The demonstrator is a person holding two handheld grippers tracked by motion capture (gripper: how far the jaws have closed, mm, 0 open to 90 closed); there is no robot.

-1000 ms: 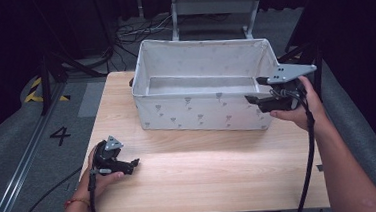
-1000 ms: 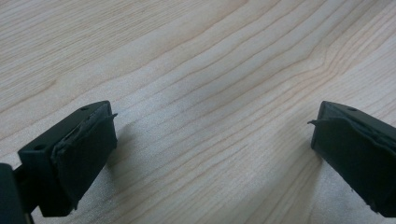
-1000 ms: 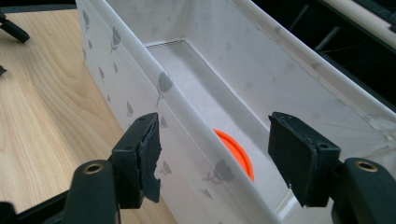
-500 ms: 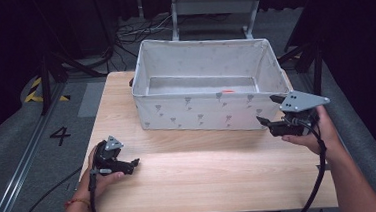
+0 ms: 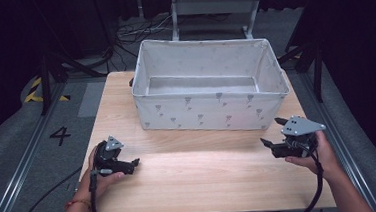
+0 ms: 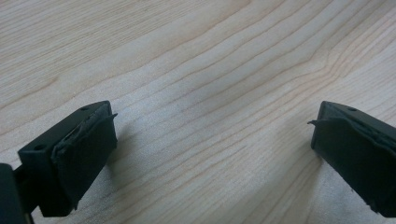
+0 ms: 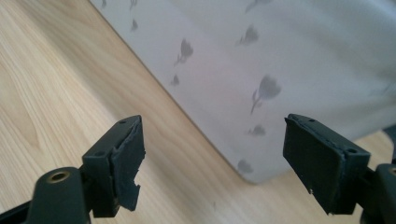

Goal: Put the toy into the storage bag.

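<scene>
A white fabric bin with a small grey flower print stands at the back middle of the wooden table. My left gripper rests low over the table's front left, open, with bare wood between its pads. My right gripper hovers at the front right, open and holding nothing, pointing left just in front of the bin's right corner. In the right gripper view the bin's printed wall lies behind the spread fingers.
The bin's inside looks bare from the high view. Dark floor, cables and a metal stand lie beyond the table. A floor marking "4" sits left of the table. Open wood stretches between the two grippers.
My right gripper has come down and back from the bin's right rim to the table's front right. The left gripper has stayed put.
</scene>
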